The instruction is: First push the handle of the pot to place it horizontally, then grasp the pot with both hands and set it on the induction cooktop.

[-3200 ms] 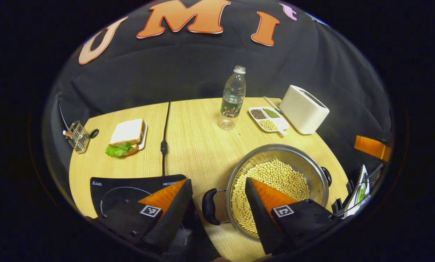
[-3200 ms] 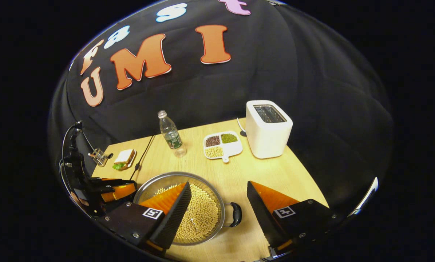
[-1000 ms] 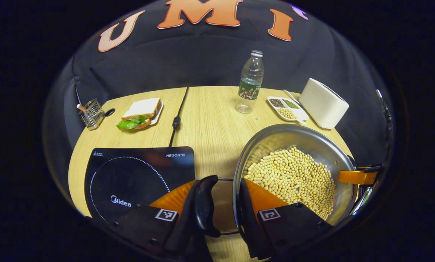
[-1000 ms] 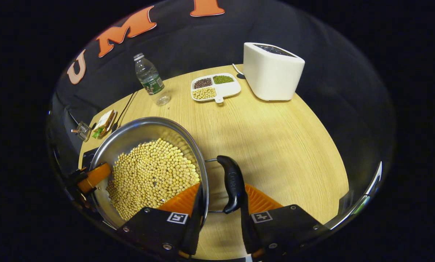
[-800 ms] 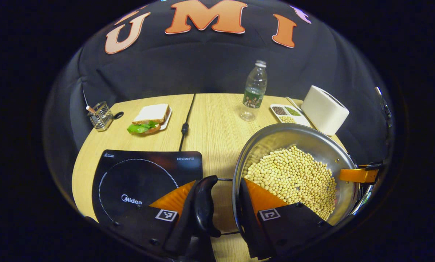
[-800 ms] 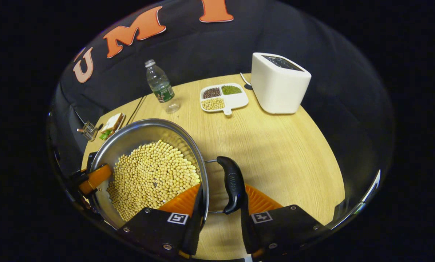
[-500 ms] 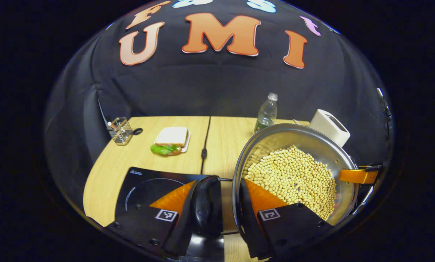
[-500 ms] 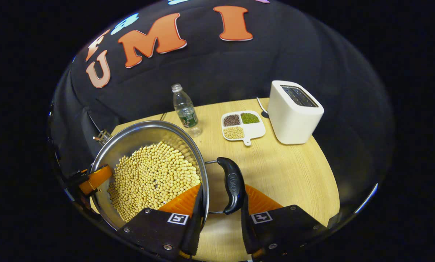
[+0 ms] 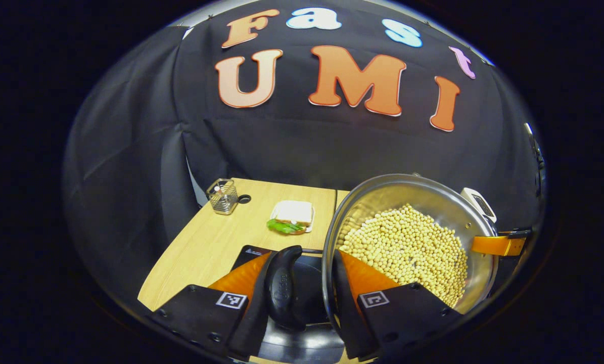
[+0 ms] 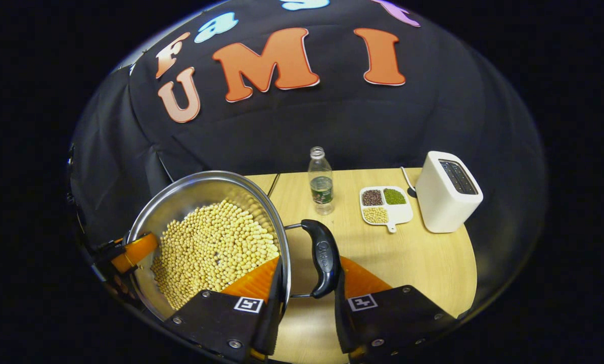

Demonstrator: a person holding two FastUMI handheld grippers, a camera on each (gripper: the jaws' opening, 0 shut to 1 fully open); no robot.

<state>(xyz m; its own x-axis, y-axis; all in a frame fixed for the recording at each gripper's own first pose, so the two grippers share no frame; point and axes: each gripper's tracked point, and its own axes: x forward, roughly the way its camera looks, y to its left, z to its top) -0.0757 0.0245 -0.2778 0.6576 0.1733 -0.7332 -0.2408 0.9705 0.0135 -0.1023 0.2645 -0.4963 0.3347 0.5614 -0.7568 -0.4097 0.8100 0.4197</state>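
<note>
With my left hand-held gripper (image 9: 296,296) and right hand-held gripper (image 10: 304,298) each clamped on a side handle, the bean-filled pot (image 9: 408,242) hangs between them above the induction cooktop (image 9: 307,268), and uneven lowering could tip it, spilling beans.

One steel pot (image 10: 180,202) heaped with soybeans (image 10: 216,242), two black pot handles (image 10: 322,258) (image 9: 281,288), one induction cooktop (image 9: 309,283), one water bottle (image 10: 321,182), one white toaster (image 10: 448,192), one three-part bean dish (image 10: 385,205), one sandwich (image 9: 292,216), one wire caddy (image 9: 223,196), two grippers (image 9: 299,323) (image 10: 304,323).
</note>
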